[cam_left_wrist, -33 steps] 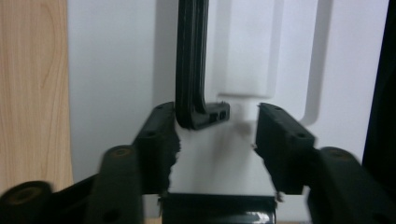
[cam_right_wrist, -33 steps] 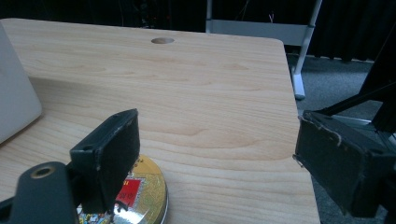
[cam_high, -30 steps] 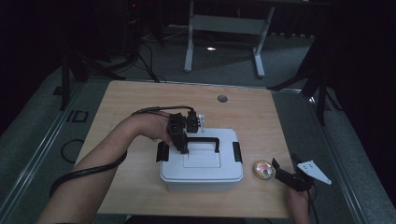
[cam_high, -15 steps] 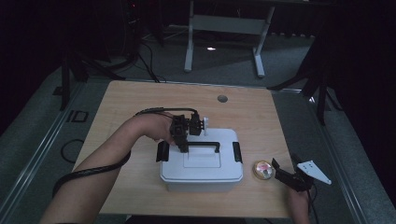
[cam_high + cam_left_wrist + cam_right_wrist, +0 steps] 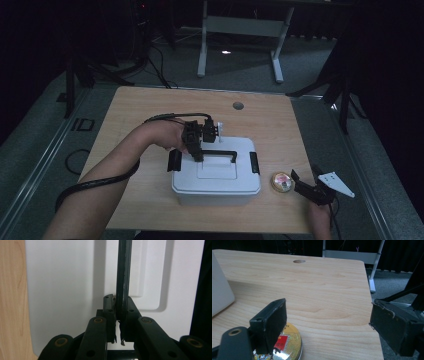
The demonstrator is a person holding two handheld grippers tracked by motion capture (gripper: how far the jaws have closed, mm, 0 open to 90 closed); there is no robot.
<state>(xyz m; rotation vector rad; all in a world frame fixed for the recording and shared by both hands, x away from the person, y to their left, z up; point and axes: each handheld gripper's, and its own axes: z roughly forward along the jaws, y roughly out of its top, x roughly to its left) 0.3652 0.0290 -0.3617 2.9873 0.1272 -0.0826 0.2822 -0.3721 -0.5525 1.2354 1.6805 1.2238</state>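
A white lidded box (image 5: 216,176) with a black carry handle (image 5: 220,153) and black side latches stands near the table's front middle. My left gripper (image 5: 198,156) points down onto the lid and is shut on the handle (image 5: 123,277), which runs up between its jaws in the left gripper view. A small round gold tin (image 5: 281,182) lies to the right of the box. My right gripper (image 5: 302,186) hovers just right of that tin, open, with the tin (image 5: 287,346) below its left jaw in the right gripper view.
The wooden table (image 5: 150,110) has a round cable hole (image 5: 238,106) at the back. The table's right edge (image 5: 372,315) runs close to my right gripper. A desk frame (image 5: 240,25) stands on the floor beyond. A cable trails from my left gripper across the forearm.
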